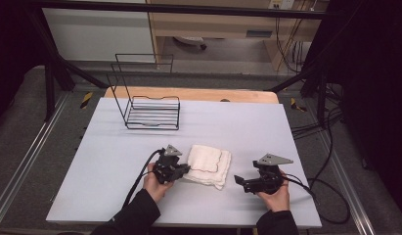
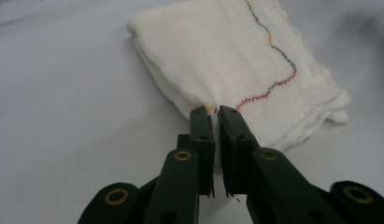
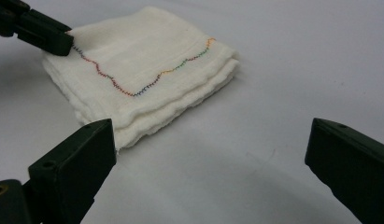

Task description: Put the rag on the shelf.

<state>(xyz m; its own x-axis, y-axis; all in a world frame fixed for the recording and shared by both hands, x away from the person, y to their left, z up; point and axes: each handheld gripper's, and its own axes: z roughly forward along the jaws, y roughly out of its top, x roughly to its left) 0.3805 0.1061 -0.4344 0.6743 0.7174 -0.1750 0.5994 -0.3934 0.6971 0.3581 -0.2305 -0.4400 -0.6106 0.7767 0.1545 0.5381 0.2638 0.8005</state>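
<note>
A folded white cloth (image 1: 208, 164) with a wavy multicoloured stitch line lies on the pale table (image 1: 237, 122), between my two grippers. My left gripper (image 1: 186, 170) is at the cloth's left edge. In the left gripper view its jaws (image 2: 214, 112) stand nearly together, pinching the near edge of the cloth (image 2: 227, 51) where the stitching ends. The right gripper view shows those same jaws clamped on the far left corner of the cloth (image 3: 147, 51). My right gripper (image 1: 240, 181) rests a short way right of the cloth, apart from it. Its jaws (image 3: 208, 154) stand wide open with only table between them.
A black wire rack (image 1: 152, 110) stands at the back left of the table. Black cables (image 1: 330, 196) trail off the table's right side. A dark frame and shelving stand beyond the far edge.
</note>
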